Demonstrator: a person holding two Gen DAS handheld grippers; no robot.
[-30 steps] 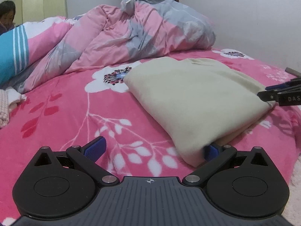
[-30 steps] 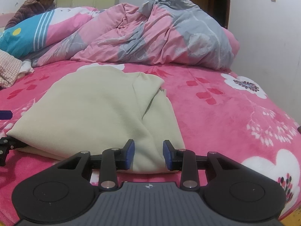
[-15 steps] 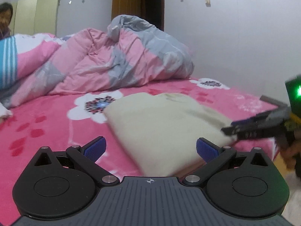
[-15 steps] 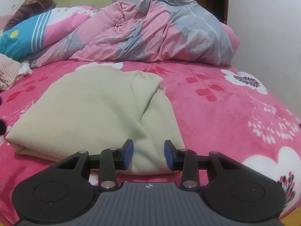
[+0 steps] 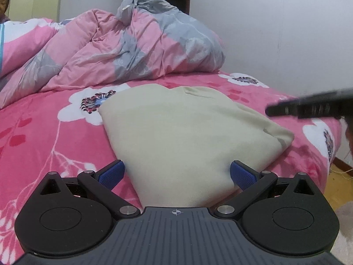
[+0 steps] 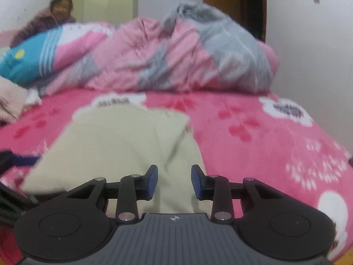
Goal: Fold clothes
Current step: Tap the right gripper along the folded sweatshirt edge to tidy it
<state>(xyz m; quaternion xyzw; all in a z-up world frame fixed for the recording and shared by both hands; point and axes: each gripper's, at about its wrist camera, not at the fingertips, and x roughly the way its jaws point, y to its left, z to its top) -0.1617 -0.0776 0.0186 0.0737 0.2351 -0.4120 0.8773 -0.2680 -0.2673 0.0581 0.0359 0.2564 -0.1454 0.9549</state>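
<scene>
A cream folded garment [image 5: 183, 132] lies on the pink floral bed. My left gripper [image 5: 175, 173] is open wide, its blue pads on either side of the garment's near corner, apart from it. My right gripper [image 6: 174, 182] is open partway above the garment's [image 6: 123, 143] near right edge; whether its pads touch the cloth I cannot tell. The right gripper also shows as a dark blurred shape at the right of the left wrist view [image 5: 308, 107].
A bunched pink and grey quilt [image 5: 132, 44] lies at the back of the bed by the white wall. A blue and pink pillow [image 6: 44, 59] and a person [image 6: 55, 17] are at the far left. The bed's edge and wood floor [image 5: 339, 176] are on the right.
My left gripper came off the garment's corner, drew back, then moved in over it. My right gripper lifted and pulled back, its jaws slightly wider; its view is blurred by motion.
</scene>
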